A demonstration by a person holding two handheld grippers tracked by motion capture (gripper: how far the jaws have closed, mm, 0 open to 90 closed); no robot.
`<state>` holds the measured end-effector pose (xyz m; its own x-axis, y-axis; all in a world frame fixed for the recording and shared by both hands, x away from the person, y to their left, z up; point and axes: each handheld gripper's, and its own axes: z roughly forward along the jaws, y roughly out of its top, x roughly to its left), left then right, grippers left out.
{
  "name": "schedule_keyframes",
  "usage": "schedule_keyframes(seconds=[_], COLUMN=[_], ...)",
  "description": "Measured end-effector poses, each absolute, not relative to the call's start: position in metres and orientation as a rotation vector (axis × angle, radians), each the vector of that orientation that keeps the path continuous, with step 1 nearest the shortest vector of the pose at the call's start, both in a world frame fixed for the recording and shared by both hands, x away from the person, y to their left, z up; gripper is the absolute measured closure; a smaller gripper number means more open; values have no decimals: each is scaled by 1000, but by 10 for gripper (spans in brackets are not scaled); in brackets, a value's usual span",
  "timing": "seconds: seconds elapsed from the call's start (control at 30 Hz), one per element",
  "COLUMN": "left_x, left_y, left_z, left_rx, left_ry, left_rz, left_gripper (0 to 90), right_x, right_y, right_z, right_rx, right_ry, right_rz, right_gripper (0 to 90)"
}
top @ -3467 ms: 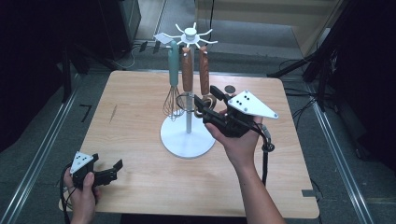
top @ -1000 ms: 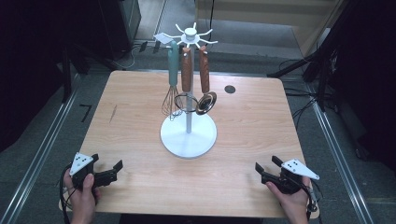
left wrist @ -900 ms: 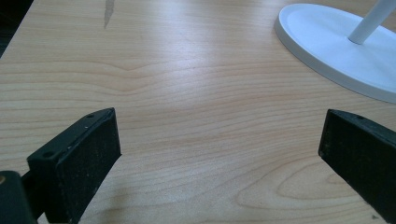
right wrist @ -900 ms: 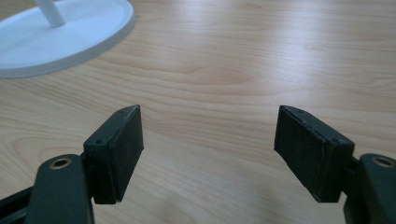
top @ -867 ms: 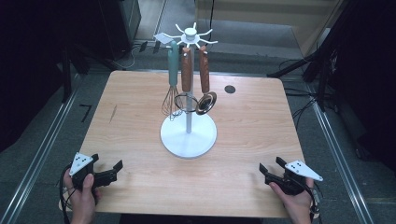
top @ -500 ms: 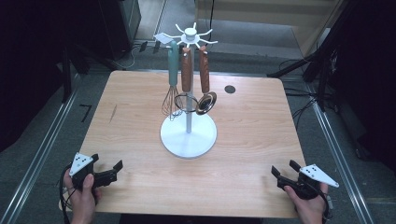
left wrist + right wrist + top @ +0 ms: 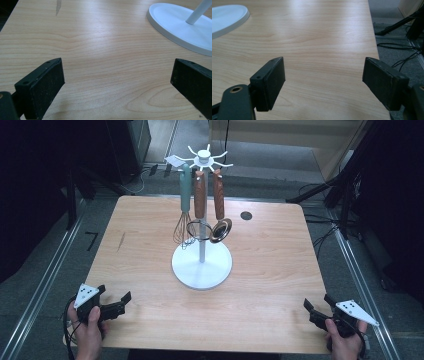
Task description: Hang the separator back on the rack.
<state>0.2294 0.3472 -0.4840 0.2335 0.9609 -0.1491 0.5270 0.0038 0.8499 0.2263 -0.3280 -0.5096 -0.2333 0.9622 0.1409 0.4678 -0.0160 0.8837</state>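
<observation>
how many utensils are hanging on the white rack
3, side by side beneath the rack's top hooks: a whisk with a teal handle at left, a wooden-handled utensil in the middle, a wooden-handled ladle at right. None looks hidden behind.

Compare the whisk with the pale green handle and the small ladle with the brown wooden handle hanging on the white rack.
The pale-green-handled whisk ends in an open wire cage; the brown-handled ladle ends in a shiny solid metal bowl. The whisk hangs at the left of the white rack, the ladle at the right. Both hang handle-up.
</observation>
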Motion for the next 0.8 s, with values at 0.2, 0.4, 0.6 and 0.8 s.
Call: schedule_keyframes(seconds=[0.2, 0.4, 0.6, 0.8], left_x=[229, 229, 229, 230], left_y=[347, 347, 347, 346], left_z=[-484, -484, -484, -484], left_rx=[1644, 1642, 1644, 1648], left_ry=[1411, 1413, 1414, 1413], left_rz=[636, 641, 640, 638], left_gripper=[0, 0, 0, 0], right_x=[224, 222, 222, 222], right_y=[-337, -341, -342, -343], right_z=[-510, -510, -510, -510], right_rx=[1510, 1507, 1520, 1515], right_ry=[1712, 1712, 1708, 1708], right_rz=[1223, 1230, 1236, 1239], right_gripper=[191, 200, 200, 199])
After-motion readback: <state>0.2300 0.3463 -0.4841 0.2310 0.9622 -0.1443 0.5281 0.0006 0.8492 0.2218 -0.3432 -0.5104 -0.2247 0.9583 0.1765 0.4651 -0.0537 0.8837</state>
